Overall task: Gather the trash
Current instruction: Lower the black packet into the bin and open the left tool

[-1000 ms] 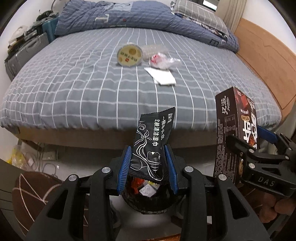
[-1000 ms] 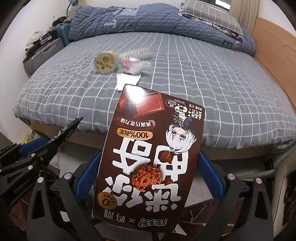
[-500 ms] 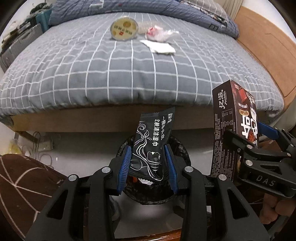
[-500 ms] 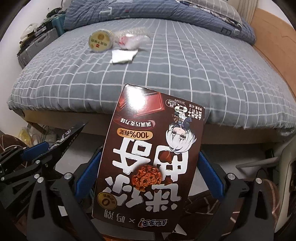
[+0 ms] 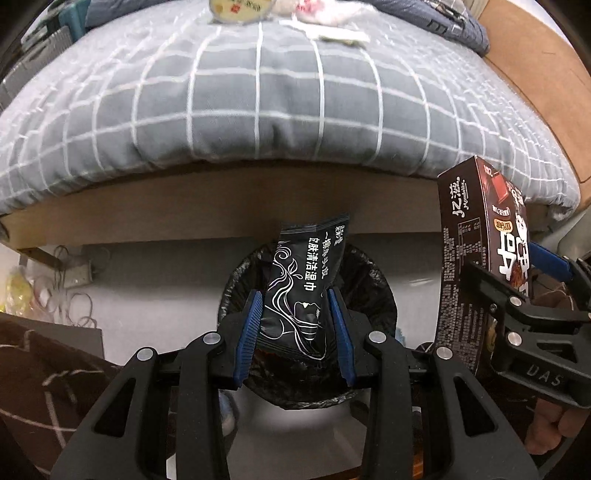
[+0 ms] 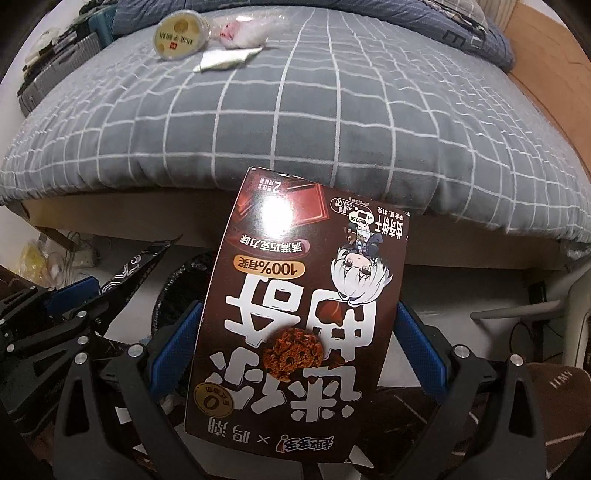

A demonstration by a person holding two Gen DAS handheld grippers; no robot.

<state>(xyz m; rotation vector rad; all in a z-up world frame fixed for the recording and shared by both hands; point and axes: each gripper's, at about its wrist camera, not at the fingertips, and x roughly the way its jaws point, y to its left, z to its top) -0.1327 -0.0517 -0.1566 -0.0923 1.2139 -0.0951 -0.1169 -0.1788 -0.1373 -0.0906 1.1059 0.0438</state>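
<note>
Currently I hold the black foil wet-wipe sachet clamped upright in the left gripper, directly above the black-lined round bin; the right gripper (clamping the brown cardboard biscuit box) sits beside the bin.

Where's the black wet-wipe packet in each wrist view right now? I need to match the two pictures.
Left wrist view: the black wet-wipe packet stands at centre, pinched in the left gripper, above the black-lined bin.
Right wrist view: the packet shows edge-on at the left edge, beside the brown cookie box.
Shared landmark: the round yellow lid on the bed.
</note>
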